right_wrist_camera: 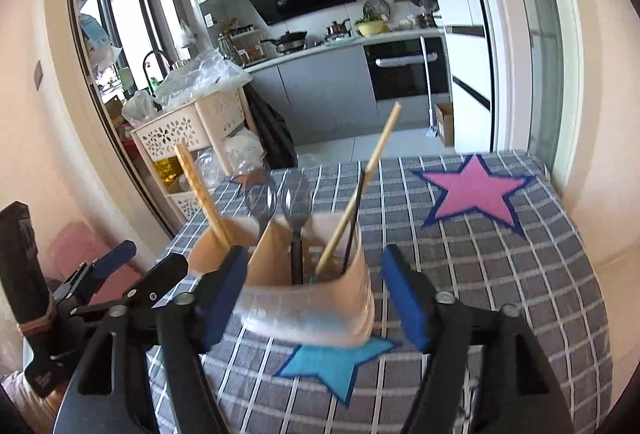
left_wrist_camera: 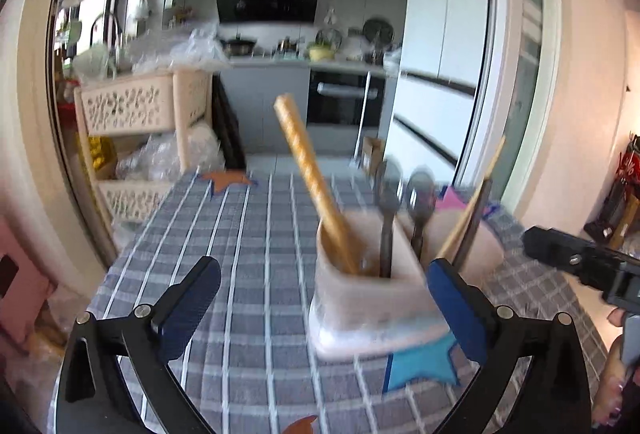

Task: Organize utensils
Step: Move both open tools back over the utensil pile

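The utensil holder (right_wrist_camera: 308, 298) stood on the worktop (right_wrist_camera: 500, 274), on a blue star patch (right_wrist_camera: 336, 366), between my right fingers (right_wrist_camera: 404, 302), which were spread apart and not pressing its walls. My left fingers (left_wrist_camera: 192, 302) were wide apart with nothing between them; the holder sat just ahead of the right-hand one. Inside it leaned a wooden handle (left_wrist_camera: 308, 169), two spoons (right_wrist_camera: 296, 201) and chopsticks (right_wrist_camera: 360, 189).

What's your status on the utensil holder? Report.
Left tool open, empty. Right tool open around the beige plastic utensil holder, pads off it. Holder upright on the blue star patch, utensils inside. Nothing in the way.
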### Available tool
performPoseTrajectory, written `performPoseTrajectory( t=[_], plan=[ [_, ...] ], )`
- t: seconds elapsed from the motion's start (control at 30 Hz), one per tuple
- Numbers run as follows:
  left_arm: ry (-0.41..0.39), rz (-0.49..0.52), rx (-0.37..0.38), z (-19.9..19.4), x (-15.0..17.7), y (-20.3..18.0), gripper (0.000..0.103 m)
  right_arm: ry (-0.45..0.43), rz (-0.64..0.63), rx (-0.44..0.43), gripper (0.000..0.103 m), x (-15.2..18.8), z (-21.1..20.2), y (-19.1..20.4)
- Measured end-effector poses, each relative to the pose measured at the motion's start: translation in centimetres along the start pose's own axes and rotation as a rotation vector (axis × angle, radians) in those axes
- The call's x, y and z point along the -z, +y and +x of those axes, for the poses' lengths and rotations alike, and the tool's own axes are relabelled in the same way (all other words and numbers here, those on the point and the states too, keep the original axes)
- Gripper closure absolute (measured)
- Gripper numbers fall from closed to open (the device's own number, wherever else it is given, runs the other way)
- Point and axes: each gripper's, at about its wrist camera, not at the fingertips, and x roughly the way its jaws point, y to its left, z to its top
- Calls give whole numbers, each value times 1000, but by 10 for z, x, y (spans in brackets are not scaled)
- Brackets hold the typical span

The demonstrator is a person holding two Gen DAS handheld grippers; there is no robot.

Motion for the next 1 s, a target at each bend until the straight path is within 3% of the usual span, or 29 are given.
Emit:
performPoseTrajectory(
  t=[0.13, 0.5, 1.0],
  plan=[
    [112, -20, -15, -8, 18, 6, 0, 73, 24, 8, 27, 20, -8, 0],
    [251, -7, -31, -34, 70, 9, 0, 251, 67, 66, 27, 86, -23, 2],
    [351, -16, -27, -46, 117, 15, 0, 328, 71, 93, 27, 125, -32, 9]
  ],
)
